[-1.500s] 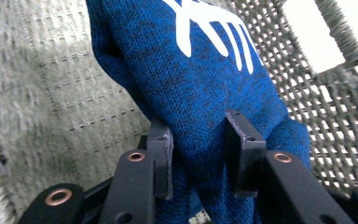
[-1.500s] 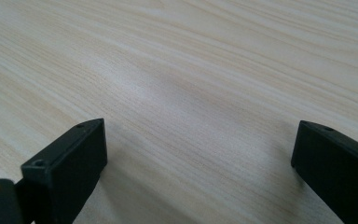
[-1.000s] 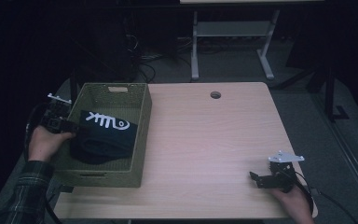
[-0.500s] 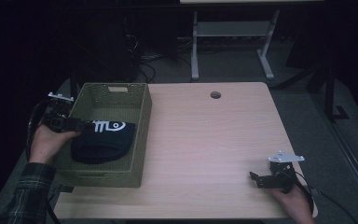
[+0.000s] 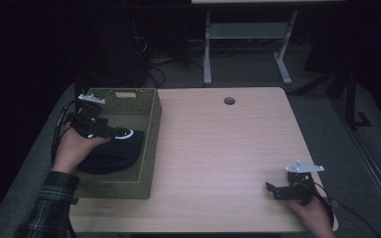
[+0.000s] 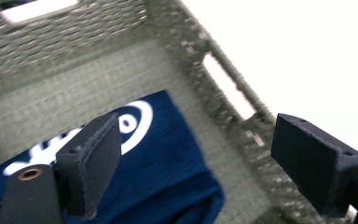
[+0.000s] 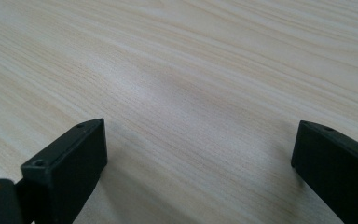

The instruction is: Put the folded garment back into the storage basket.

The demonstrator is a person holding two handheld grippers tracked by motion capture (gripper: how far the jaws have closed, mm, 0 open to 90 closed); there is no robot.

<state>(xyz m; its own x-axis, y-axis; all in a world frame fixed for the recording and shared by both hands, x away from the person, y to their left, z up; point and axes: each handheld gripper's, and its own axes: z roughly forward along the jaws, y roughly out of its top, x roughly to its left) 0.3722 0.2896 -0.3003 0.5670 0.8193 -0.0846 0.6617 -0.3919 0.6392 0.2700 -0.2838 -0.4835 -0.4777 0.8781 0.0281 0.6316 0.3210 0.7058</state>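
Observation:
A dark blue cloth with a white logo [image 5: 111, 153] lies on the floor of a green woven basket [image 5: 149, 148] at the table's left side. My left gripper [image 5: 121, 133] hovers over the cloth inside the basket. In the left gripper view its jaws stand wide apart [image 6: 196, 126] with nothing between them, above the cloth [image 6: 158, 154] and the basket's wall [image 6: 74, 79]. My right gripper [image 5: 274, 188] rests near the table's front right corner. It is open [image 7: 196, 135] over bare wood, holding nothing.
The light wooden table [image 5: 218, 148] has a round cable hole [image 5: 229, 101] near its far edge. Behind it stand a white desk frame [image 5: 248, 44] and cables on the dark floor. The basket takes up the table's left edge.
The cloth, held up with its logo facing the camera a second ago, has sunk flat into the basket. The left gripper has let it go. The right gripper has not moved.

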